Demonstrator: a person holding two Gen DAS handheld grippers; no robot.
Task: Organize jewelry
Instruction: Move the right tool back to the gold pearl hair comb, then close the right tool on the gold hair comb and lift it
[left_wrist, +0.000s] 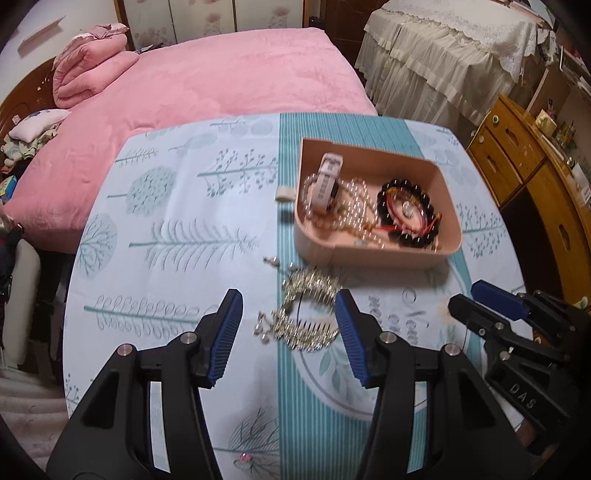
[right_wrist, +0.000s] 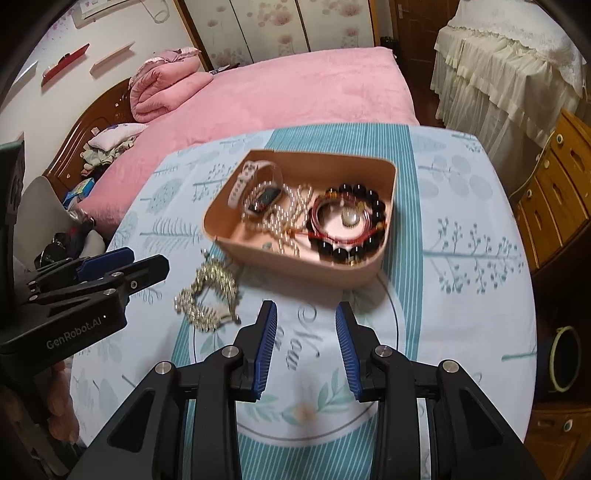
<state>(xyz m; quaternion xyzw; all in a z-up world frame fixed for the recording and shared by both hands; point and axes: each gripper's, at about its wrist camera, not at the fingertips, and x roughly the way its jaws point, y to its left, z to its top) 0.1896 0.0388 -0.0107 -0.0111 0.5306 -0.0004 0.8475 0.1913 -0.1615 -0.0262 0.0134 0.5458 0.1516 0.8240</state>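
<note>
Left tongs (left_wrist: 290, 332) spread around silver tiara (left_wrist: 301, 317), watch face (right_wrist: 264, 201) only in right view

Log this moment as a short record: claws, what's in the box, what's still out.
left claw: open, straddling the tiara, not gripping
right claw: open, holding nothing, over the cloth
box: watch, pearls, black bracelet, red cord
still out: tiara on cloth beside box; small earring near it
</note>
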